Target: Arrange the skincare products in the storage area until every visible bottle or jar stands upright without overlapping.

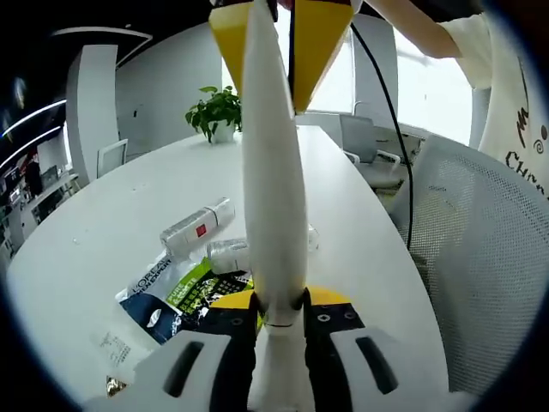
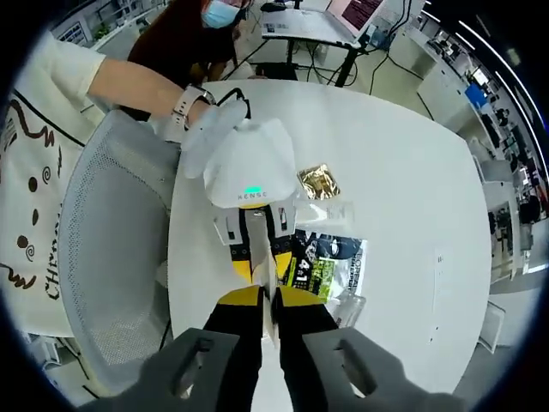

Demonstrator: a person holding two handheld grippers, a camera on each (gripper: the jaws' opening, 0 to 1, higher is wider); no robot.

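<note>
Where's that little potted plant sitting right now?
In the left gripper view the potted plant stands at the white table's far edge, beyond the lying bottles.

A long white tube [image 1: 273,197] is squeezed between the two jaws of the left gripper [image 1: 279,313]. The right gripper [image 1: 283,43], with yellow jaws, pinches its far end. On the white table [image 1: 103,232], to the left of the tube, lie a white bottle [image 1: 197,227], a clear jar [image 1: 230,255] and a green and black packet [image 1: 193,292]. A green plant [image 1: 216,110] sits far back. A grey mesh chair [image 1: 480,257] is on the right.
</note>
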